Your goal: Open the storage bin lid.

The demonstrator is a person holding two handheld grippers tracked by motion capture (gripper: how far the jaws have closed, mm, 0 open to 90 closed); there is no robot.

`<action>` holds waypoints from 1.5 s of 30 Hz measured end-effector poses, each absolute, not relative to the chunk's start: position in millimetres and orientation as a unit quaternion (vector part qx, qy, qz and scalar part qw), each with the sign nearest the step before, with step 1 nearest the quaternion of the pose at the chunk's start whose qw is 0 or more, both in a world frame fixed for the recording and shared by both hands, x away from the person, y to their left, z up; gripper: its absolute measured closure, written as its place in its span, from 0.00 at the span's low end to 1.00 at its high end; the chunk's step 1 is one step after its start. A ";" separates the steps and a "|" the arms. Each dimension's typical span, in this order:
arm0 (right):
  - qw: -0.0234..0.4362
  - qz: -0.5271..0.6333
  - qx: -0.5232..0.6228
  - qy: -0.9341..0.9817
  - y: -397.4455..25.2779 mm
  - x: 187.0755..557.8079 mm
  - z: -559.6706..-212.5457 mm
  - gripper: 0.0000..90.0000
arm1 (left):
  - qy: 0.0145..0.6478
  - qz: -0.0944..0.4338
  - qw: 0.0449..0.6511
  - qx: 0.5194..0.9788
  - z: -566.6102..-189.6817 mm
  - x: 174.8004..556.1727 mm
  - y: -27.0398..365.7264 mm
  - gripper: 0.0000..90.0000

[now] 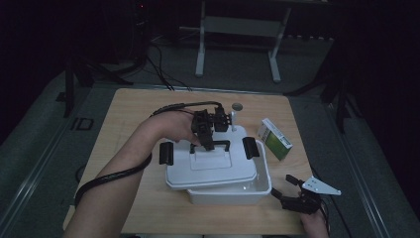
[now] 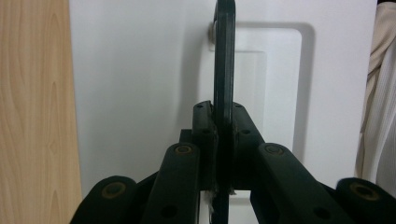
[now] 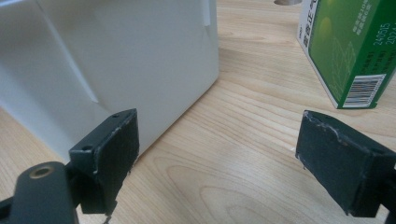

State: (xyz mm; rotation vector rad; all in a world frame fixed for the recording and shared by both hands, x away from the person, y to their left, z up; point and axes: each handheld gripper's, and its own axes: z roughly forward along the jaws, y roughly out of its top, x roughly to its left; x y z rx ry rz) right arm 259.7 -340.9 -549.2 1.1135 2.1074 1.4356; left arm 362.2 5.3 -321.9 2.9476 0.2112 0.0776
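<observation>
A white plastic box (image 1: 233, 194) stands in the middle of the table, and its white lid (image 1: 210, 168) rests askew over it, shifted left and back. The lid carries a black handle (image 1: 213, 144) and a black clip at each end. My left gripper (image 1: 205, 144) is shut on that black handle (image 2: 223, 70), which runs between the jaws in the left gripper view over the white lid (image 2: 140, 84). My right gripper (image 1: 285, 187) stands open near the box's front right corner, with the box wall (image 3: 116, 60) to its left and bare wood between its fingers (image 3: 112, 149).
A green and white carton (image 1: 275, 138) lies on the table right of the box, also in the right gripper view as the carton (image 3: 350, 46). A small round grey object (image 1: 237, 106) sits near the far edge. A white frame's legs (image 1: 200, 49) stand on the floor behind the table.
</observation>
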 end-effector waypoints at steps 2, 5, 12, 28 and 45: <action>0.179 0.508 0.394 0.745 -340.9 259.7 -549.2 0.15 | 0.075 0.028 0.093 0.992 -320.0 361.4 11.0 0.93; 0.179 0.508 0.394 0.745 -341.0 259.6 -549.1 0.15 | 0.082 0.029 0.095 0.992 -318.6 360.4 20.2 0.93; 0.182 0.508 0.395 0.743 -341.2 259.8 -548.9 0.15 | 0.100 0.029 0.101 0.989 -321.1 359.9 41.7 0.93; 0.186 0.505 0.397 0.743 -341.0 260.2 -548.9 0.14 | 0.152 0.033 0.101 0.983 -320.1 352.0 102.8 0.93; 0.186 0.502 0.398 0.745 -339.3 259.9 -548.7 0.14 | 0.213 0.041 0.112 0.970 -324.8 342.3 171.5 0.93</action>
